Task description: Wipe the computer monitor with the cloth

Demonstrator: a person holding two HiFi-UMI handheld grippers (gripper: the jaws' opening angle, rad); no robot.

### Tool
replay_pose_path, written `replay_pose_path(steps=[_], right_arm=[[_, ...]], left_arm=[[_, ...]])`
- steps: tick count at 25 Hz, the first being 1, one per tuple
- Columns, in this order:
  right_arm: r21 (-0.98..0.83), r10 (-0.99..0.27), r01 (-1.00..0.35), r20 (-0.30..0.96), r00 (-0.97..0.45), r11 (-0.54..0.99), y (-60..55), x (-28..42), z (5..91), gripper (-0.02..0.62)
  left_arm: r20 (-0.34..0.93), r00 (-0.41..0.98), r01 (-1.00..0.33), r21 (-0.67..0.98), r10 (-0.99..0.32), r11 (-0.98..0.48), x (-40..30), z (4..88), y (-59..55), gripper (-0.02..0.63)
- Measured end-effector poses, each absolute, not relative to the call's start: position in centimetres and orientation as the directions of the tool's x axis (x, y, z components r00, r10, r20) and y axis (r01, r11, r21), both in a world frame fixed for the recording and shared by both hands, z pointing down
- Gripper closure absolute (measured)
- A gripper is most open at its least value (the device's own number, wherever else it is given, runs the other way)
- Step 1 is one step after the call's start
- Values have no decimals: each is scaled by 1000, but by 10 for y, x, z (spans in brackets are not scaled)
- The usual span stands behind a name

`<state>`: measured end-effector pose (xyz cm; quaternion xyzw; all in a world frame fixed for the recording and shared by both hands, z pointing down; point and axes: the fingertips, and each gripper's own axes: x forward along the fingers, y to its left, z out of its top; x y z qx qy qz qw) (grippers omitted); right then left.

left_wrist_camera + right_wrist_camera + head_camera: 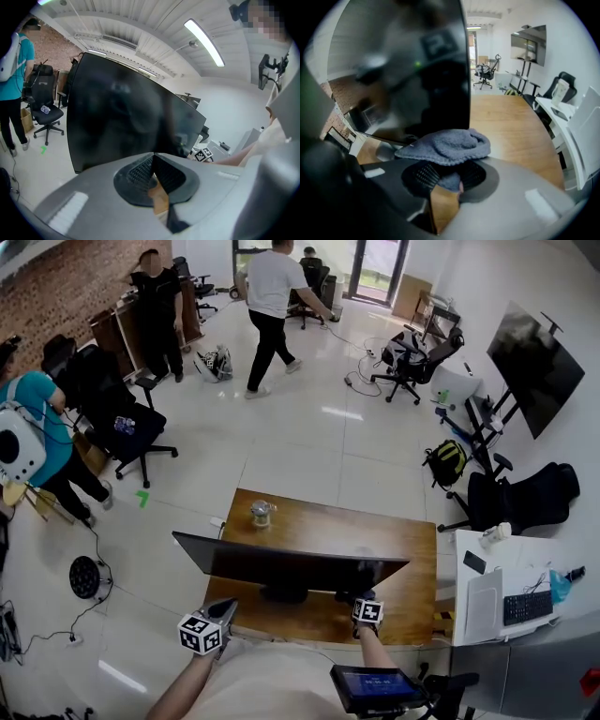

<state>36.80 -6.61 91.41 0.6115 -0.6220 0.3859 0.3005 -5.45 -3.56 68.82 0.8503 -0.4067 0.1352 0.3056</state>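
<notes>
Here right tongs (447,180) grip cloth (445,146) near monitor (417,70)

No readable text, labels or numbers anywhere.

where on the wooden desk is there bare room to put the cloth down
Behind the monitor, the wooden desk is bare from the small container across to the white desk. Right of the monitor is bare too. The near edge is crowded: monitor stand, left gripper, and right gripper holding the cloth.
</notes>
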Motion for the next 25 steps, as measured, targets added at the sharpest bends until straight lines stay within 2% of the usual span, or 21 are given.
replay_pose_path(steps=[8, 25], right_arm=[[-143, -482, -985, 872, -82, -92, -59, 347, 915, 505], [-109, -467, -989, 883, -49, -103, -69, 275, 910, 508]], left_arm=[[482, 627, -778, 426, -612, -461, -82, 689, -37, 603], [481, 622, -782, 418, -617, -462, -173, 674, -67, 603]])
